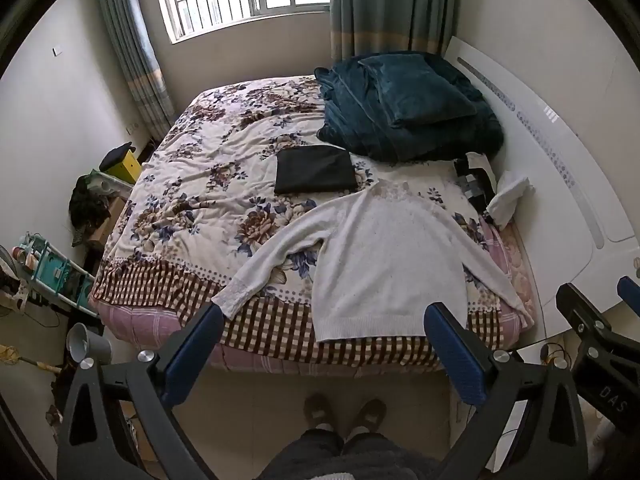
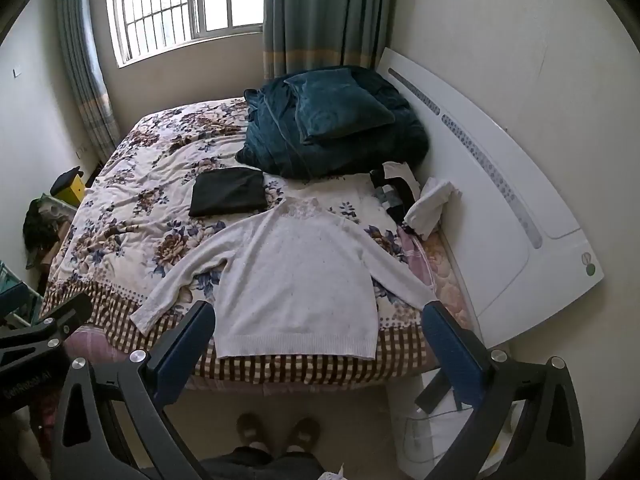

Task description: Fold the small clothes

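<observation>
A white long-sleeved sweater [image 1: 384, 256] lies flat on the floral bedspread [image 1: 208, 176], sleeves spread, hem at the near edge; it also shows in the right wrist view [image 2: 296, 280]. A folded black garment [image 1: 316, 170] lies beyond it, also seen in the right wrist view [image 2: 228, 192]. My left gripper [image 1: 324, 316] is open and empty, held above the bed's near edge in front of the hem. My right gripper [image 2: 318, 316] is open and empty, likewise in front of the hem. Neither touches the sweater.
A dark teal blanket and pillow [image 1: 408, 104] are piled at the back right. Small white and dark clothes [image 1: 492, 188] lie by the white headboard [image 1: 560, 184]. Cluttered shelves and boxes [image 1: 52, 264] stand left of the bed. The person's slippered feet [image 1: 344, 412] stand on the floor below.
</observation>
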`<state>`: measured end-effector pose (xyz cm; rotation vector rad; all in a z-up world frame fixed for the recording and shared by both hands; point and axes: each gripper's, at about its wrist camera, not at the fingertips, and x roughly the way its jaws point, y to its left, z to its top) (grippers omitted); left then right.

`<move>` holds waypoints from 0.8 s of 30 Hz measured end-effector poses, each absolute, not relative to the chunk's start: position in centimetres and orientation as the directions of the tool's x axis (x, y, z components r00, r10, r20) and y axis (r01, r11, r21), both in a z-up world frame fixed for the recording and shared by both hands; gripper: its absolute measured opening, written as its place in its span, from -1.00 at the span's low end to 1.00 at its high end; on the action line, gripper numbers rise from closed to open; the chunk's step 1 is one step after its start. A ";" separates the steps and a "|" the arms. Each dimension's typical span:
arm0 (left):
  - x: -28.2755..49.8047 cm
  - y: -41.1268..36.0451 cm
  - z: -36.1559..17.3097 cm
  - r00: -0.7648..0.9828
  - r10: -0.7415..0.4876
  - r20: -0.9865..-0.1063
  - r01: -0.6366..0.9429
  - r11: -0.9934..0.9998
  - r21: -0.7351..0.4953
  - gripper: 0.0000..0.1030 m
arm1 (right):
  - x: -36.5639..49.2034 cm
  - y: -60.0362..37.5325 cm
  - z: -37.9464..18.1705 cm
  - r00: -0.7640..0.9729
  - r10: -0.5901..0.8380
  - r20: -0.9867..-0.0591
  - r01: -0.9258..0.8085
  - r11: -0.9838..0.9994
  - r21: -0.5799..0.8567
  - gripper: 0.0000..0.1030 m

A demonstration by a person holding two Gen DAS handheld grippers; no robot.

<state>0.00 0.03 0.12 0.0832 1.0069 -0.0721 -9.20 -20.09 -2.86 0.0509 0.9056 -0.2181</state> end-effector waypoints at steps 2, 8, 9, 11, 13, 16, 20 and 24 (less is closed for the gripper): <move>0.0 0.0 0.1 0.533 -0.023 -0.846 0.099 0.994 0.036 1.00 | -9.2 -20.1 -2.9 0.598 -0.166 -0.784 0.207 0.977 -0.049 1.00; 0.0 0.0 0.1 0.535 -0.024 -0.844 0.100 0.994 0.035 1.00 | -8.7 -20.5 -2.1 0.600 -0.161 -0.783 0.201 0.979 -0.047 1.00; 0.0 0.1 0.1 0.534 -0.023 -0.845 0.100 0.994 0.036 1.00 | -8.4 -20.6 -2.0 0.600 -0.158 -0.785 0.197 0.979 -0.047 1.00; 0.0 0.0 0.1 0.535 -0.024 -0.845 0.100 0.994 0.035 1.00 | -8.5 -20.5 -2.0 0.600 -0.161 -0.783 0.200 0.979 -0.048 1.00; 0.3 -0.1 0.3 0.535 -0.026 -0.845 0.101 0.994 0.034 1.00 | -8.3 -20.6 -1.9 0.601 -0.161 -0.783 0.200 0.979 -0.047 1.00; 0.6 -0.1 0.6 0.536 -0.026 -0.844 0.103 0.994 0.035 1.00 | -8.3 -20.6 -1.9 0.601 -0.159 -0.783 0.200 0.979 -0.045 1.00; 0.8 -0.4 0.5 0.538 -0.026 -0.842 0.104 0.994 0.036 1.00 | -8.3 -20.7 -1.9 0.602 -0.158 -0.783 0.200 0.979 -0.044 1.00; 1.1 -0.6 0.6 0.539 -0.027 -0.842 0.104 0.994 0.035 1.00 | -8.2 -20.6 -1.8 0.604 -0.159 -0.781 0.197 0.979 -0.046 1.00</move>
